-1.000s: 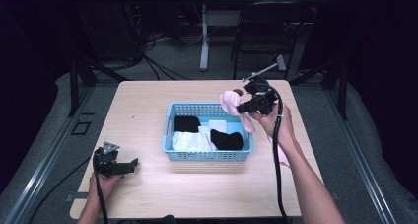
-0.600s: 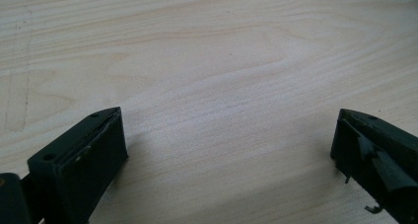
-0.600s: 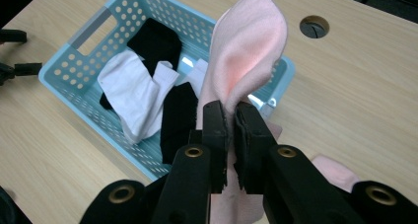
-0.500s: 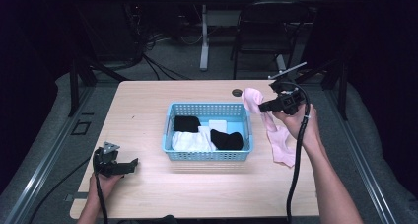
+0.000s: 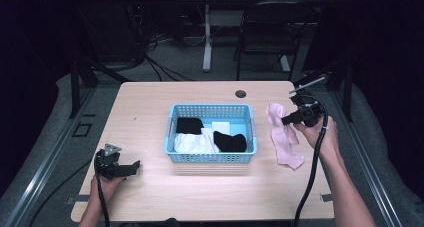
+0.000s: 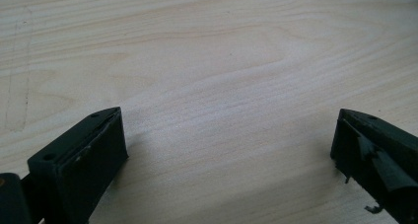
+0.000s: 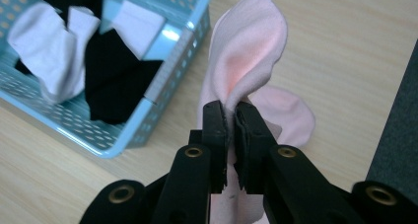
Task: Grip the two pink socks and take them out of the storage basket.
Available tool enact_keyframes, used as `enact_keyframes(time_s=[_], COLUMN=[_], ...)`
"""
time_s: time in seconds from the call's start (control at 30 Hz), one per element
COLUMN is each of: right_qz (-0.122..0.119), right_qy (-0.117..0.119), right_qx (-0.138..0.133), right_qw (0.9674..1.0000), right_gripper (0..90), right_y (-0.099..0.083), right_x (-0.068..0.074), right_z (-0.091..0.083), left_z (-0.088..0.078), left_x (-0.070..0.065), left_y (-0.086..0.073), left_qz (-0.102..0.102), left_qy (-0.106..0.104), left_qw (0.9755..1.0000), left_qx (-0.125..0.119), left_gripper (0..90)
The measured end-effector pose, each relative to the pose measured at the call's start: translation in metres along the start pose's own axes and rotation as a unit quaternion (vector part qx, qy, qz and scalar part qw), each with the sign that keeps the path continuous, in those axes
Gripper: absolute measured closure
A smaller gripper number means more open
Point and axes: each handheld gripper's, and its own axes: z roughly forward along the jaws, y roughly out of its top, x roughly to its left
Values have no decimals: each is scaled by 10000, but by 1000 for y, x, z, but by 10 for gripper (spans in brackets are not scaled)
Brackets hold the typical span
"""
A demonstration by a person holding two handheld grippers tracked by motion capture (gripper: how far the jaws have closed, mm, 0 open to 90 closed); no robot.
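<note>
A pink sock (image 5: 283, 135) hangs to the right of the light blue basket (image 5: 210, 111), its lower end lying on the table. My right gripper (image 5: 283, 121) is shut on its upper part; in the right gripper view the jaws (image 7: 230, 116) pinch the pink sock (image 7: 249, 51) with the cloth folded above them. The basket (image 7: 162, 88) holds black and white socks, among them a black sock (image 5: 229, 141) and a white sock (image 5: 192, 142). My left gripper (image 5: 134, 166) rests near the table's front left corner, open, with bare wood between its jaws (image 6: 229, 150).
A round cable hole (image 5: 240, 93) sits in the table's far edge. The table's right edge (image 5: 320, 152) runs close to the right hand. A chair (image 5: 270, 37) and a desk leg stand behind the table on the dark floor.
The right gripper has carried the pink sock from above the basket's right rim out to the right and lower; the sock's end now lies on the table. The left gripper has stayed put.
</note>
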Motion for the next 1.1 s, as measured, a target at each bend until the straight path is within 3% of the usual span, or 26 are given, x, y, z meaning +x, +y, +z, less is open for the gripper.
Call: enact_keyframes(time_s=[0.07,0.13,0.2,0.43,0.53,0.57,0.6,0.67,0.7,0.9,1.1], right_qz=[96,135,166,193,233,233,248,279,279,363,323], right_qy=[-18,-6,-31,-131,-42,-42,-103,-109,-109,-75,-59], right_qx=[278,318,572,821,855,855,750,675,675,377,301], right_qw=[9996,9994,9982,9964,9961,9961,9968,9973,9973,9986,9990], right_gripper=[839,840,838,826,703,703,588,506,506,168,92], right_y=[-9,-12,-20,-32,-38,-38,-41,-43,-43,-62,-84], right_x=[-10,-12,-18,-24,-26,-26,-26,-25,-25,-24,-23], right_z=[17,21,38,65,71,71,67,63,63,40,29], left_z=[0,0,0,0,0,0,0,0,0,0,0], left_x=[0,0,0,0,0,0,0,0,0,0,0], left_y=[0,0,0,0,0,0,0,0,0,0,0], left_qz=[10,-2,-3,-11,-8,-8,-10,-8,-8,-9,8], left_qy=[1,0,1,12,10,10,11,9,9,9,6], left_qw=[10000,10000,10000,10000,10000,10000,10000,10000,10000,10000,10000], left_qx=[9,0,-2,-7,-4,-4,-5,-4,-4,-4,9], left_gripper=[5,5,5,5,5,5,5,5,5,5,4])
